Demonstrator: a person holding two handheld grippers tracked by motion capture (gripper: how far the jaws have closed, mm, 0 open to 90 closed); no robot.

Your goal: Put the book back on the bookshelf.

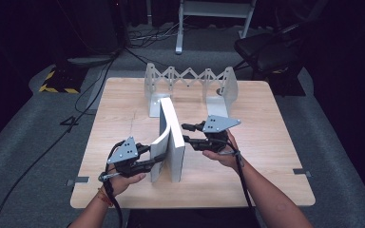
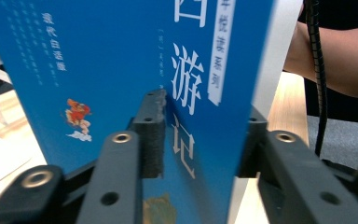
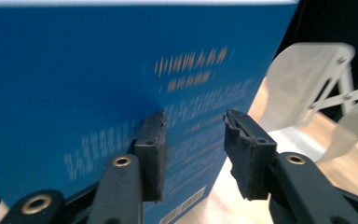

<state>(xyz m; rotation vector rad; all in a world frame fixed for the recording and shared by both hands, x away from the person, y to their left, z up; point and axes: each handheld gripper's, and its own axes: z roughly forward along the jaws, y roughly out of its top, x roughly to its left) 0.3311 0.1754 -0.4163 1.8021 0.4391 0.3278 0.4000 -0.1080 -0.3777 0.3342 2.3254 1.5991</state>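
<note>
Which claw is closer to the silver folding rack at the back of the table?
The right claw. It sits beside the standing blue book, just in front of the rack. The left claw grips the book's near end, farther from the rack.

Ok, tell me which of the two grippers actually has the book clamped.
The left gripper: its jaws close on the blue book near its spine. The right gripper has jaws apart with nothing between them, pads facing the back cover.
</note>
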